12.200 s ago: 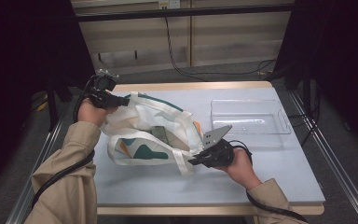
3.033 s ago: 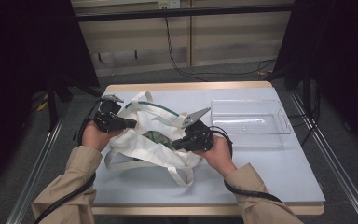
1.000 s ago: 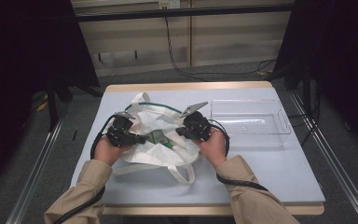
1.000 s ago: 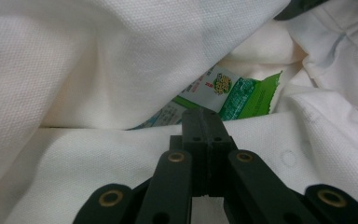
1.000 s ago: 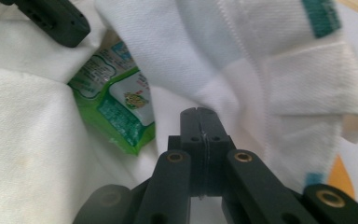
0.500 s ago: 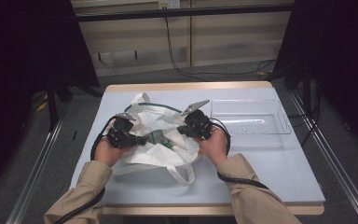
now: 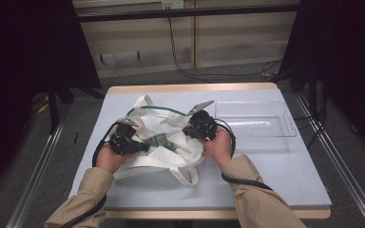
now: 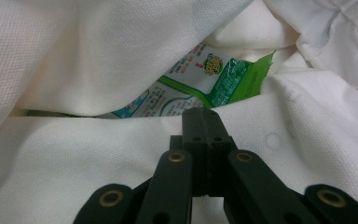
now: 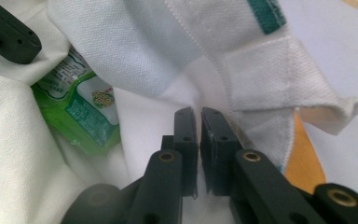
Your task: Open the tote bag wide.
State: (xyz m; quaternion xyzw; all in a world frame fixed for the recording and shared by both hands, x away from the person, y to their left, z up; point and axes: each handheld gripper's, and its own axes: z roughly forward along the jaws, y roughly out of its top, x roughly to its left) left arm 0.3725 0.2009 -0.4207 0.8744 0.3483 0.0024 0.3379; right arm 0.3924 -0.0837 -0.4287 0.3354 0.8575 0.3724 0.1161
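Observation:
A white tote bag (image 7: 171, 154) lies crumpled on the blue-grey table (image 7: 266, 175), its mouth parted over a green and white packet (image 7: 160, 141) inside. My left gripper (image 7: 145, 146) is at the mouth's near-left rim, its jaws pressed together on the white fabric (image 8: 74, 154) with the packet (image 8: 205, 79) just beyond. My right gripper (image 7: 186, 130) is at the right rim. Its jaws (image 9: 198, 116) have just been opening and stand a narrow slit apart, with the bag's white cloth (image 9: 168, 56) in the gap. The packet (image 9: 79, 116) lies to their left.
A clear plastic tray (image 7: 256, 124) stands on the table to the right of the bag. The bag's straps trail toward the near edge (image 7: 185, 178) and the far side (image 7: 142, 100). Dark curtains and metal rails flank the table.
Since twelve seconds ago both hands have come in from the bag's ends to its mouth. Over the last second the hands and the bag have barely shifted.

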